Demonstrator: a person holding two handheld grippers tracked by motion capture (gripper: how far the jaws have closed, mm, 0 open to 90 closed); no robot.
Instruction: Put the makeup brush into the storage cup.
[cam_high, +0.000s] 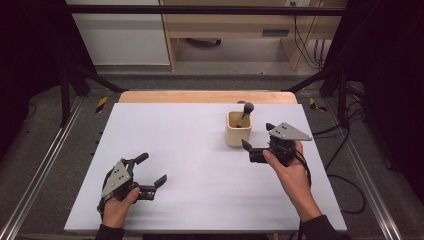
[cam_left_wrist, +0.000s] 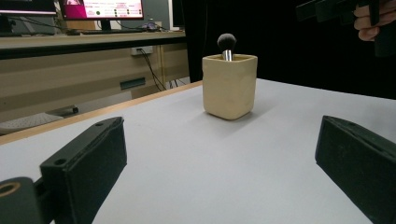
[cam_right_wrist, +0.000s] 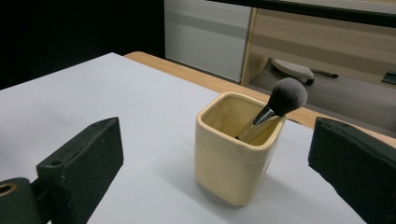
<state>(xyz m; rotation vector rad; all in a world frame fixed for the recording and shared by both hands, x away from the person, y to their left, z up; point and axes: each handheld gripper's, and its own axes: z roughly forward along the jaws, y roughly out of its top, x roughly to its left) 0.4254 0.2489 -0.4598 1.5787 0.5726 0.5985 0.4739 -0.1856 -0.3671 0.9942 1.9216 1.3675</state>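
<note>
Counting from largest to smallest: one white table top (cam_high: 200, 165), two hand-held grippers, one cream square-sided cup (cam_high: 238, 129), one makeup brush (cam_high: 246, 113). The cup is stood upright on the far right part of the table top. The brush is held inside it, handle down and tilted, with the dark bristle head raised above the rim.

Left gripper (cam_high: 155, 170): grasped from behind by the left hand (cam_high: 119, 207) at the near left of the table. Its jaws are spread wide with nothing between them, and are aimed across the table toward the cup, which is well apart from them.

Right gripper (cam_high: 257, 136): grasped by the right hand (cam_high: 287, 169), with the forearm entered from the near right edge. It is positioned just beside the cup on its right, jaws pointed at it. In the right gripper view the jaws are seen spread wide on either side of the cup (cam_right_wrist: 236, 149), not touching it, and nothing is gripped.
</note>
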